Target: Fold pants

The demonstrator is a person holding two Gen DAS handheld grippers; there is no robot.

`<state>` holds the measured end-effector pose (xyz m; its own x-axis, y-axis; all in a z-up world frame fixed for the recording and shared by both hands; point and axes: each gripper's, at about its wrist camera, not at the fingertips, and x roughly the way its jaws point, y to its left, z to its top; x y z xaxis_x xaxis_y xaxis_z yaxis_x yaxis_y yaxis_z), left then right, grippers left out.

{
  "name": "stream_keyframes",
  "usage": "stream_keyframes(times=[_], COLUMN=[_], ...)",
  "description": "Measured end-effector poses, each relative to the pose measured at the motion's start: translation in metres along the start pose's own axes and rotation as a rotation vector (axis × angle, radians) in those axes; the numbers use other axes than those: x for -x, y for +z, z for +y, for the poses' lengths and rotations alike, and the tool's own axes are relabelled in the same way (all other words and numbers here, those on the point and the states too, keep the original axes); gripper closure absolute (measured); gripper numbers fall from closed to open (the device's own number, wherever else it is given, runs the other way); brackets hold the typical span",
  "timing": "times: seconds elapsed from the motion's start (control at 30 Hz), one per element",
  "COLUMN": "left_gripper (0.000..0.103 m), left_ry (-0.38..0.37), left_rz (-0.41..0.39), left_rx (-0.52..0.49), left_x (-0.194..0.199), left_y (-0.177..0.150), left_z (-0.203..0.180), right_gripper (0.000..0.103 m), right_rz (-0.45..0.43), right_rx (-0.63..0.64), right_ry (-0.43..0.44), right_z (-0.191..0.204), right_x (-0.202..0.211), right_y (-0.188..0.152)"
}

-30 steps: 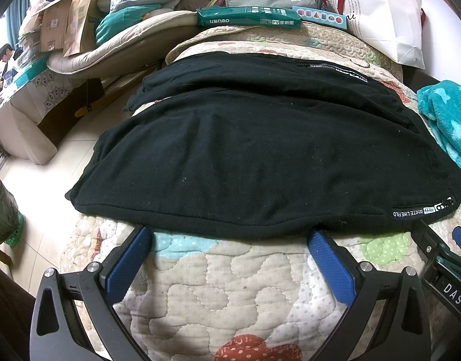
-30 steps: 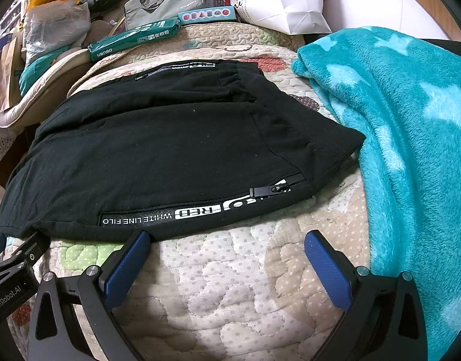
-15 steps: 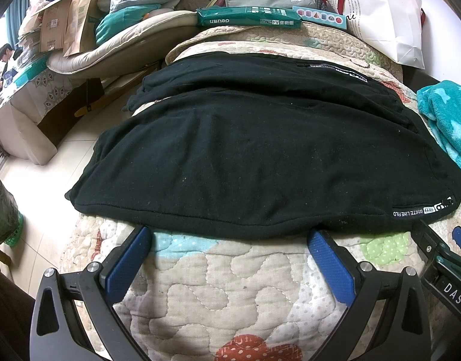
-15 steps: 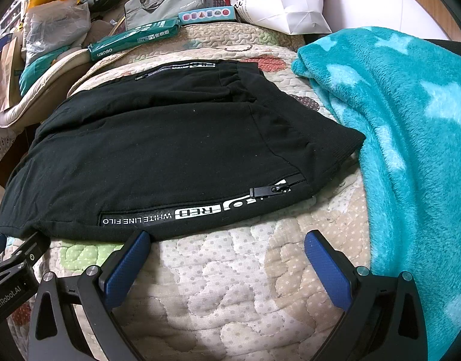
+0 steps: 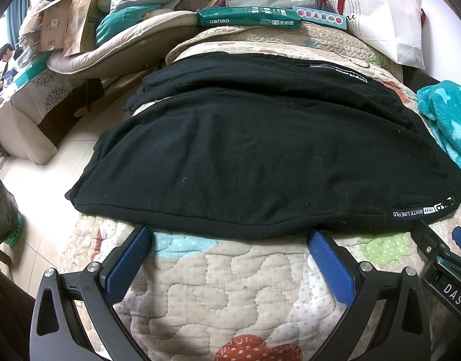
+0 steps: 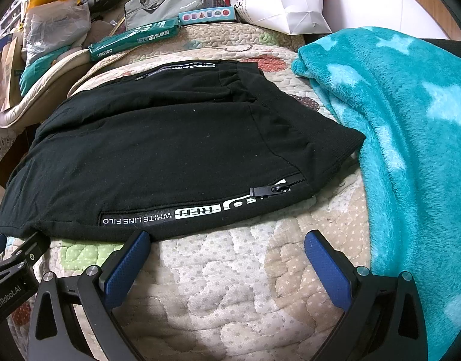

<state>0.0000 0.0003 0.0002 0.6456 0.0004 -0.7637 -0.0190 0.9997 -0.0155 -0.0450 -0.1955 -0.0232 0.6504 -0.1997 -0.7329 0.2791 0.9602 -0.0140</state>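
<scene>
Hovering at the pants' (image 5: 254, 150) near edge, both grippers spread wide.

Pants (image 5: 260, 156): matt black knit cloth, lint-specked. Quilt (image 5: 230, 294): stitched, puckered cotton-like cloth. Blanket (image 6: 410, 156), right of frame: plush teal fleece. Left gripper (image 5: 230, 234) pads (image 5: 128, 258): textured blue, rubbery.

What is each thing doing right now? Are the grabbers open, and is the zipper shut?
Left gripper: open, holding nothing.
Right gripper: open, holding nothing.
Black pants: lying flat on the quilt.
Pocket zipper: zipped shut.
Teal blanket: bunched beside the pants.
</scene>
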Motion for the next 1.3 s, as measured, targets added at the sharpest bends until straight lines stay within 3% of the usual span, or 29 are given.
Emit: stream_keyframes(times=[0.47,0.63,0.77,0.83,1.07,1.17,1.3], left_gripper=[0.000,0.000,0.000,0.000,0.000,0.000,0.000], left_ry=[0.000,0.023,0.010,-0.032,-0.158,-0.185,-0.197], left_rz=[-0.002,0.001,0.006,0.006,0.087,0.115,0.163], left_rx=[0.000,-0.017,-0.004,0.027,-0.024,-0.041,0.012], left_x=[0.000,0.003,0.000,-0.001,0.001,0.006,0.016], left_y=[0.000,-0.001,0.002,0.002,0.004,0.004,0.004], left_z=[0.000,-0.002,-0.004,-0.002,0.010,0.010,0.024], right_gripper=[0.000,0.000,0.000,0.000,0.000,0.000,0.000], right_rz=[-0.001,-0.005,0.006,0.020,0.143,0.168,0.257], right_rx=[0.001,0.016,-0.023,-0.020,-0.039,-0.058,-0.009], right_ry=[-0.003,-0.092,-0.038,-0.034,-0.030,-0.013,-0.005], right_z=[0.000,0.013,0.003,0.002,0.003,0.001,0.004], right_x=[0.000,0.002,-0.001,-0.001,0.002,0.002,-0.004], right_y=[0.000,0.001,0.000,0.002,0.007,0.008,0.016])
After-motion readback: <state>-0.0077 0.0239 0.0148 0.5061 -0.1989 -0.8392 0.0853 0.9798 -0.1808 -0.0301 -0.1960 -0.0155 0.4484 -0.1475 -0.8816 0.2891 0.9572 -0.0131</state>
